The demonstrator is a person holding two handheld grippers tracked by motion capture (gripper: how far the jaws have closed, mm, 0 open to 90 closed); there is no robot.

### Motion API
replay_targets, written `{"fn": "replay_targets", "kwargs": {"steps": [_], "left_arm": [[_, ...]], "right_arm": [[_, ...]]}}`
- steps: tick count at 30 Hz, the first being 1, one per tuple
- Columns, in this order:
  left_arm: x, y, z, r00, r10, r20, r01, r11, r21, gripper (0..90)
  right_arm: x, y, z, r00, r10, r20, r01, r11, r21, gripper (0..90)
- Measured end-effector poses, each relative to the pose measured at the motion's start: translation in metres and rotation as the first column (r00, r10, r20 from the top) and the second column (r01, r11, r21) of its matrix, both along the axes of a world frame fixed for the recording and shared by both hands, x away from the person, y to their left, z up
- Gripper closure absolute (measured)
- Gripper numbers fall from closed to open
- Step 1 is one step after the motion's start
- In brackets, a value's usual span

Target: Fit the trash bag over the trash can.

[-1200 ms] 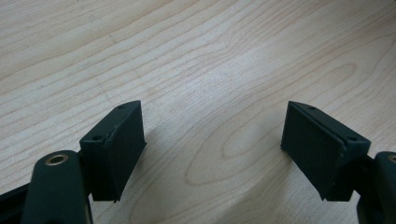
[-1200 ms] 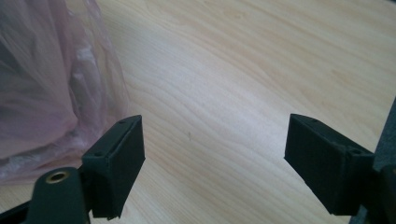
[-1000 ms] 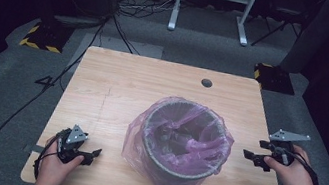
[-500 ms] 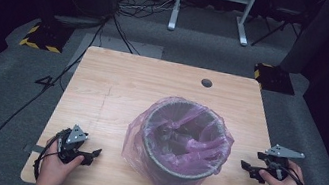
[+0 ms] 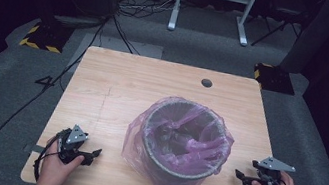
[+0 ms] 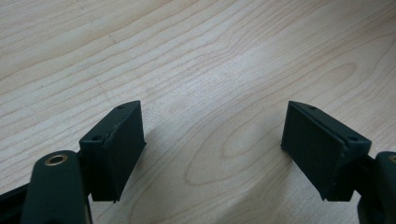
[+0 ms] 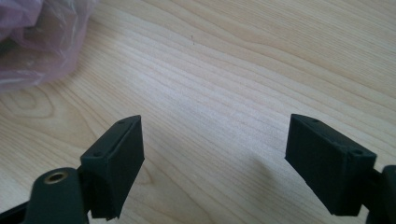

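One grey round bin [image 5: 178, 148] lined with one purple plastic bag [image 5: 145, 135], centre frame on the wooden tabletop [image 5: 128, 86]. Left gripper [image 5: 91, 154] lower left, right gripper [image 5: 239, 176] lower right: both jaws apart, holding nothing.

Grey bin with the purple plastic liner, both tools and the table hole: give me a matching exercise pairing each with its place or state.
Things:
1. grey round bin with the purple plastic liner
2. left tool
3. right tool
4. small dark round hole in the wooden table

Places or states:
a. open, at the table's near right edge
b. far side of the table, beyond the bin
c. open, near the table's front left corner
d. upright between the two tools

Pairs: 1-d, 2-c, 3-a, 4-b
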State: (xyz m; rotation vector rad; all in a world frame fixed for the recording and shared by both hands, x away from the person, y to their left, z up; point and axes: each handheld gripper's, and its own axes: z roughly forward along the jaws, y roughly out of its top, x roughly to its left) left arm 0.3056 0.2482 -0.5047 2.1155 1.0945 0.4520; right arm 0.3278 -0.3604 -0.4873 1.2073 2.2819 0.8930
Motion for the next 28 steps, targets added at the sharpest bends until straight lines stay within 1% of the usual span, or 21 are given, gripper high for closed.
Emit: {"fn": "replay_targets", "kwargs": {"steps": [2, 5, 8, 12, 19, 23, 28], "left_arm": [[0.0, 0.0, 0.0, 1.0, 0.0, 0.0, 0.0, 1.0, 0.0, 21.1], [0.0, 0.0, 0.0, 1.0, 0.0, 0.0, 0.0, 1.0, -0.001, 21.1], [0.0, 0.0, 0.0, 1.0, -0.001, 0.0, 0.001, 1.0, 0.0, 21.1], [0.0, 0.0, 0.0, 1.0, -0.002, 0.001, 0.002, 1.0, 0.001, 21.0], [0.0, 0.0, 0.0, 1.0, -0.002, 0.001, 0.002, 1.0, 0.0, 20.8], [0.0, 0.0, 0.0, 1.0, -0.002, 0.0, 0.002, 1.0, 0.001, 20.8], [0.001, 0.0, 0.0, 1.0, -0.001, 0.0, 0.001, 1.0, 0.0, 20.5]], "right_arm": [[-0.002, 0.001, -0.003, 1.0, -0.001, 0.006, 0.001, 1.0, -0.009, 18.6], [-0.004, 0.003, -0.009, 1.0, 0.006, -0.004, -0.006, 1.0, -0.001, 18.1], [-0.006, 0.002, -0.012, 0.9999, -0.014, 0.002, 0.014, 0.9995, 0.03, 17.1], [-0.011, 0.001, -0.017, 0.9982, -0.059, 0.015, 0.058, 0.9959, 0.069, 15.0], [-0.015, -0.001, -0.017, 0.9978, -0.065, 0.017, 0.064, 0.9955, 0.07, 15.2], [-0.02, -0.001, -0.017, 0.9954, -0.093, 0.02, 0.092, 0.9935, 0.067, 15.1], [-0.019, -0.001, -0.017, 0.9957, -0.09, 0.018, 0.089, 0.9935, 0.07, 14.9]]}}
